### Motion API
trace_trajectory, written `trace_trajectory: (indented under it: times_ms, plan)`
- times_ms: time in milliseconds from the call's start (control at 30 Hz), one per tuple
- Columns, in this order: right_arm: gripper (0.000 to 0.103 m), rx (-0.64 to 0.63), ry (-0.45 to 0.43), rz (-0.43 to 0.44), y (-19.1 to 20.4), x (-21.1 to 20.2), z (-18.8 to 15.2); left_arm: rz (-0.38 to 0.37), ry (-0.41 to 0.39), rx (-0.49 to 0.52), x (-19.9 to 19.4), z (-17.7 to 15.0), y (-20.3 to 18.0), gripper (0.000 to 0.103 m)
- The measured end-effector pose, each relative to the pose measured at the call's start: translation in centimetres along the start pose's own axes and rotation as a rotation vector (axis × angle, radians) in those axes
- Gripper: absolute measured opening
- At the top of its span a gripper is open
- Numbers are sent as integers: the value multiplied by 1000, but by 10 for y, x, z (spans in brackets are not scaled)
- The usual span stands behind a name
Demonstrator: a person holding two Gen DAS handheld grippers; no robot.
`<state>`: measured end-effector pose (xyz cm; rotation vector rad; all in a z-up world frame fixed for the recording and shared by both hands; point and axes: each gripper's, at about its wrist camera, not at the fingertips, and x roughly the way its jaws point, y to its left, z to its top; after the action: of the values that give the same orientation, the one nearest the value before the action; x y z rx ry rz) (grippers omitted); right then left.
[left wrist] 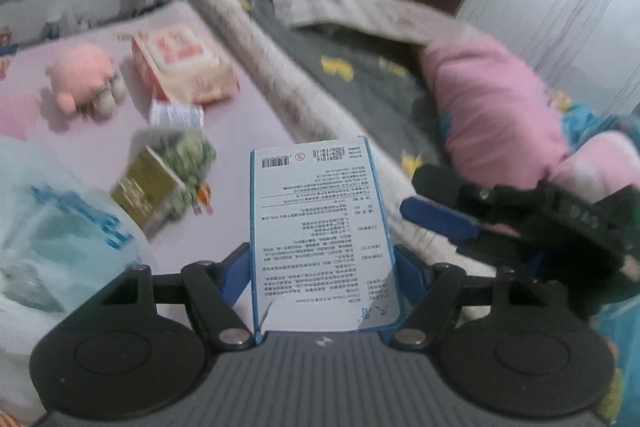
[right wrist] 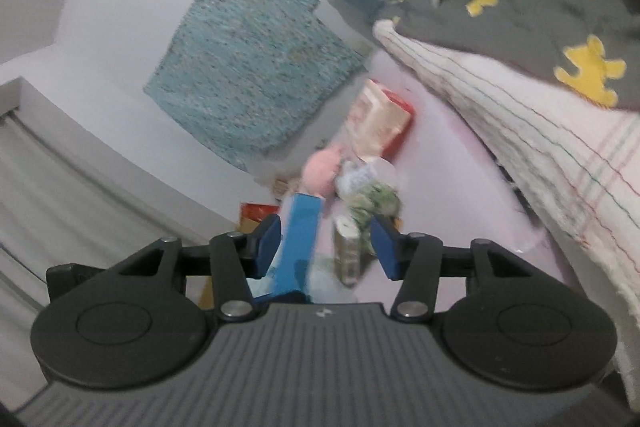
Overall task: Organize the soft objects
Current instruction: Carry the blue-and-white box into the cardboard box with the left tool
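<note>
Gripped between the left gripper (left wrist: 322, 267) jaws, a blue-edged white printed carton (left wrist: 320, 227) hangs above the pink bed sheet (left wrist: 248, 115); right gripper (right wrist: 326, 245) jaws stand parted and empty; pink plush toy (left wrist: 80, 75) and tissue pack (left wrist: 184, 67) remain unsorted

Dim, flat indoor light with soft shadows; both views smear with motion blur, worst toward the upper frame, and fisheye bends the edges.
</note>
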<state>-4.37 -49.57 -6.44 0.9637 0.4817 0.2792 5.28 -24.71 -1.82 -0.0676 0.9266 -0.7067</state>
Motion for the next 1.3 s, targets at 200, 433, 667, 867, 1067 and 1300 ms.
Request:
trace_trajectory:
  times_ms: [200,433,667,867,1067,1300]
  plan:
    - [53,-28,17,36,21,12,-1,19,-122,-47,-59,7,24,75]
    - [55,-43,119,88,45,58,-20,151,-217,-171,-130,5,96,75]
    - [55,-59,212,106,70,108,-43,404,-228,-298,-200,-10,204,75]
    - [55,-56,256,83,80,135,-57,542,-17,-434,-188,-21,313,75]
    - [55,-49,250,62,80,142,-60,595,185,-469,-150,-29,378,75]
    - [57,-27,232,32,68,139,-57,689,312,-405,-126,-42,401,75]
